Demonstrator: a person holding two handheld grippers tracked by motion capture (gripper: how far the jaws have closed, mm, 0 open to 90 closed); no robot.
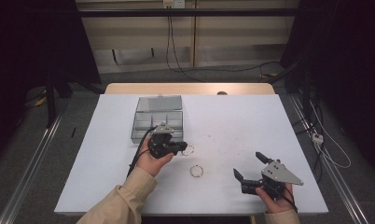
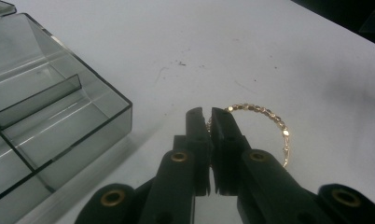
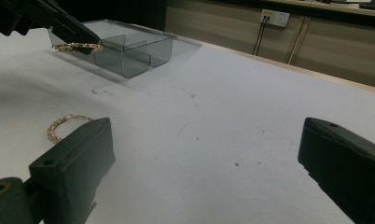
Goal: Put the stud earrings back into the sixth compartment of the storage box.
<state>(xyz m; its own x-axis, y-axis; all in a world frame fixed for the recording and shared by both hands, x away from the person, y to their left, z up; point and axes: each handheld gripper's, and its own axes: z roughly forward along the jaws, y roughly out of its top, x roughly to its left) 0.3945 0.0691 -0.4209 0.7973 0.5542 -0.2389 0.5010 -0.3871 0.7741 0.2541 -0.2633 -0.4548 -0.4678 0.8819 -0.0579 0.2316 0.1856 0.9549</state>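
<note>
Dim overall, darkness round the white table (image 1: 232, 116); soft shadows under the clear box (image 2: 59, 121); black jaws blurred up close; slightly grainy, faintly soft in the high view.

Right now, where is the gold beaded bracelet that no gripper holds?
In the high view the loose gold beaded bracelet lies flat on the white table, centre, between both grippers.

Compartment box (image 1: 157, 120) on table (image 1: 232, 116), left of centre, lid end toward far edge. One bracelet (image 1: 189, 150) just right of box's near corner, at left gripper (image 1: 180, 147). Second bracelet (image 1: 196, 171) nearer the person, between both grippers. Right gripper (image 1: 252, 169) near front right.
</note>
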